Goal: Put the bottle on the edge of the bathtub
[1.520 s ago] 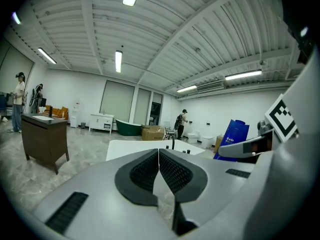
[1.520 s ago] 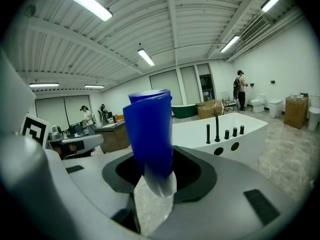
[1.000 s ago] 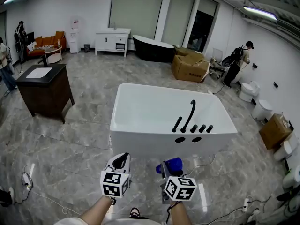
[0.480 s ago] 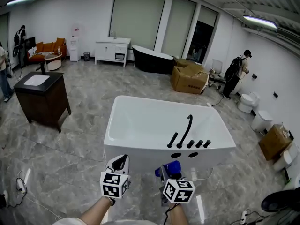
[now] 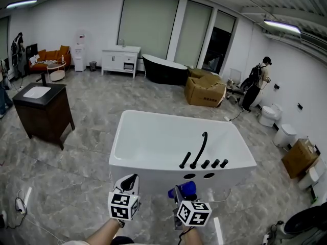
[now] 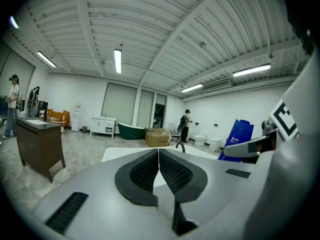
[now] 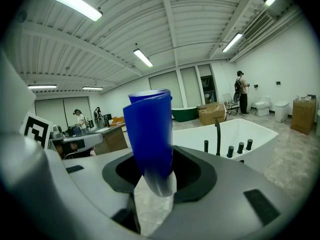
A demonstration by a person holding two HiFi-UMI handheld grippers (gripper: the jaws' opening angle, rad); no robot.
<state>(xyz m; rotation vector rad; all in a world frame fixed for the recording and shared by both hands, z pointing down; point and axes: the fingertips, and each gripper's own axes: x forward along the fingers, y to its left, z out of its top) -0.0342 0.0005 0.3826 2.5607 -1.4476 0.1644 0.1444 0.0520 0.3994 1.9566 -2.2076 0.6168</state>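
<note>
Carrying step: the right gripper (image 5: 179, 190) pinches the blue bottle (image 7: 148, 134), the left gripper (image 5: 130, 180) is pressed together; next, reach the bathtub (image 5: 153, 170) edge at 12 o'clock.

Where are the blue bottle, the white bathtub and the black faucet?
blue bottle (image 7: 148, 129), right gripper view, on its blue body
white bathtub (image 5: 153, 175), head view, on its front wall
black faucet (image 5: 199, 149), head view, on its curved spout
</note>
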